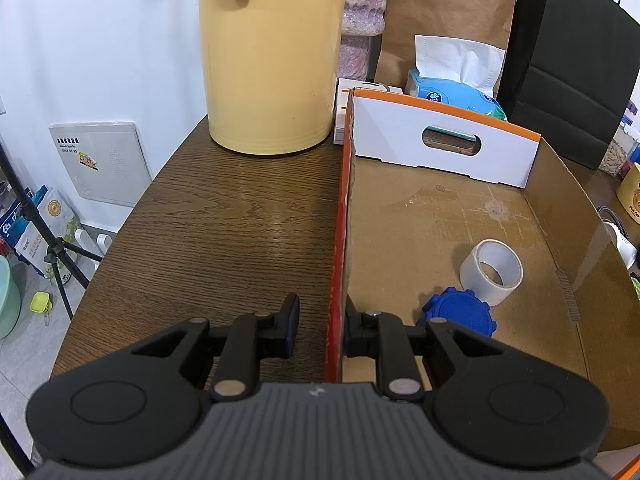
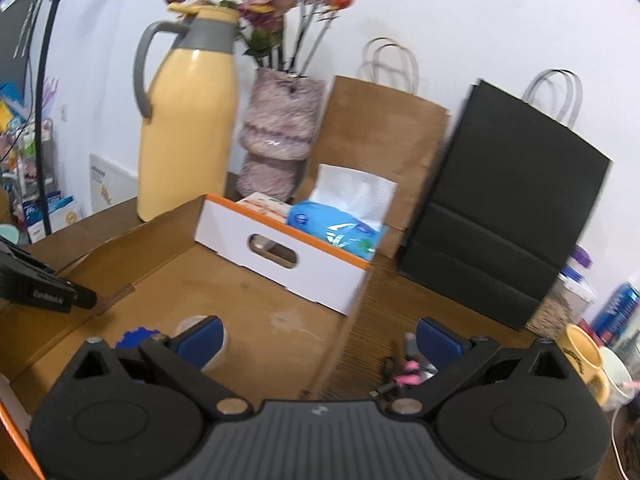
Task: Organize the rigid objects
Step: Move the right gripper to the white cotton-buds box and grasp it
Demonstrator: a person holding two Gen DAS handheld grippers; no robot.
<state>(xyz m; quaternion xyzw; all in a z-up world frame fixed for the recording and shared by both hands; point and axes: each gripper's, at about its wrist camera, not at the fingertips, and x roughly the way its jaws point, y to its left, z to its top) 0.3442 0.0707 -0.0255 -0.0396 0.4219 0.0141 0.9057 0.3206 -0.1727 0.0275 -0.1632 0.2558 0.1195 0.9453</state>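
Resting on your dark wood-grain worktop (image 1: 224, 240) is one shallow corrugated cardboard box (image 1: 440, 216), brown inside, with an orange-trimmed white far wall cut by an oval hand slot. Beyond it stand one smooth cream-yellow jug (image 1: 272, 60) with a grey handle, one brown paper bag (image 2: 380, 128) and one matte black paper bag (image 2: 508, 208), plus a blue tissue pack (image 1: 452, 96). Inside the box, at the near right, lie two rigid things just beside each other: one white tape roll (image 1: 491, 271), a hollow ring on its side, and one blue ridged disc (image 1: 460, 314).

Your left hand-held gripper (image 1: 320, 326) straddles the box's red-printed left wall, one pad either side, with a gap on the outer side. Your right hand-held gripper (image 2: 320, 340) is spread wide above the box's right wall, grasping nothing. No label reads clearly.
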